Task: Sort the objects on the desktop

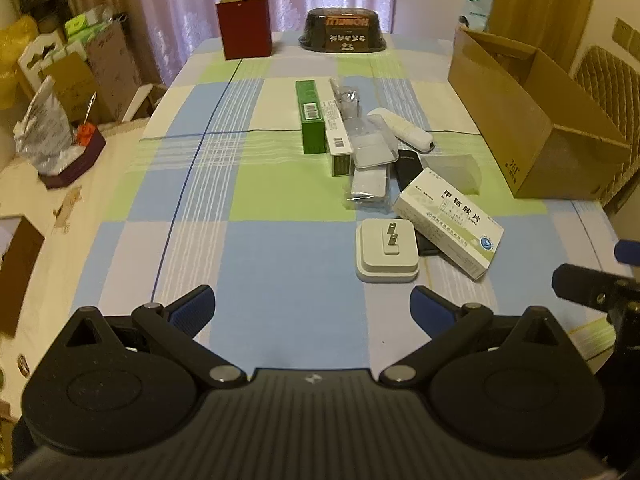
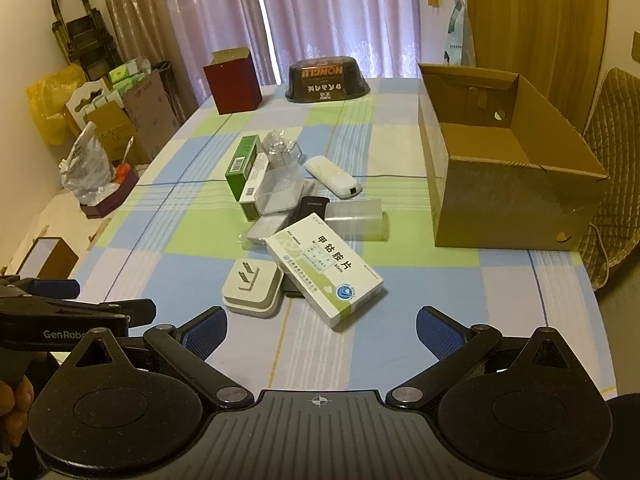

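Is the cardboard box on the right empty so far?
Seemingly empty. The right wrist view looks into the open cardboard box and shows only bare inner walls and floor; the near corner is hidden.

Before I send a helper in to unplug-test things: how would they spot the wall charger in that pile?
Start at the open cardboard box on the checked tablecloth; the pile lies beside it. At the pile's near end, touching the big white medicine box, sits the charger: a pale rounded square, the only item with two metal prongs sticking up.

Left gripper (image 1: 312, 312) and right gripper (image 2: 322, 332) hover, jaws spread wide.
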A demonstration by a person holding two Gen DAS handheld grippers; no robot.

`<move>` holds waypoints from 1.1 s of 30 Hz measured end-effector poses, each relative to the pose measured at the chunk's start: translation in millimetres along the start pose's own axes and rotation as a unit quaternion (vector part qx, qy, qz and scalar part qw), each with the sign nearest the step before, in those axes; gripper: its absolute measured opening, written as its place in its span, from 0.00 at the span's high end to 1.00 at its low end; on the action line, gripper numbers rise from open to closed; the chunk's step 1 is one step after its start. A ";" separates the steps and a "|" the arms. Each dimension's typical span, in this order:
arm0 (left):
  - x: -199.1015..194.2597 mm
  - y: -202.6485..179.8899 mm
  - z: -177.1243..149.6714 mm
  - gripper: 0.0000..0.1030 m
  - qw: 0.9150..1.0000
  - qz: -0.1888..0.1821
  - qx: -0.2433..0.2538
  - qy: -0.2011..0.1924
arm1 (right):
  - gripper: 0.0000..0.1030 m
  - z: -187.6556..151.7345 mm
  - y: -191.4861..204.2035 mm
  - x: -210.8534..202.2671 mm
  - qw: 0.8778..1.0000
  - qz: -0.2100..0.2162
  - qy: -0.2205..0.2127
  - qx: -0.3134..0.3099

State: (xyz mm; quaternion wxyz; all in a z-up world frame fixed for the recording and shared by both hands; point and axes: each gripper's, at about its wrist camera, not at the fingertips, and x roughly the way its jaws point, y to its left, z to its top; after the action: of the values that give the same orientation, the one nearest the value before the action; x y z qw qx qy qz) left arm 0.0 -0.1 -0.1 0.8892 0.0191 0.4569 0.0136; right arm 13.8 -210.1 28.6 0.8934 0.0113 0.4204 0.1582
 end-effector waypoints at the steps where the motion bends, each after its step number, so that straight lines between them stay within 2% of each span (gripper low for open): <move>1: 0.2 -0.2 -0.1 0.01 1.000 -0.002 -0.001 0.001 | 0.00 0.2 0.8 -0.3 1.000 -0.001 0.000 -0.001; 18: 2.0 -2.8 -2.5 0.01 0.999 -0.031 -0.012 0.009 | 0.00 -2.4 -1.1 0.1 1.000 0.004 0.002 0.001; 33: -0.9 -0.6 -5.5 0.01 0.999 -0.037 -0.004 0.009 | 0.00 -3.3 -2.7 -2.0 1.000 -0.003 -0.016 0.000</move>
State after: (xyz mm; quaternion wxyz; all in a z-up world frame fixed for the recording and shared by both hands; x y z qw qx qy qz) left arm -5.0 -0.6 -2.6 0.8853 -0.0019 0.4647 -0.0172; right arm 10.9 -213.6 27.5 0.9003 0.0130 0.4065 0.1552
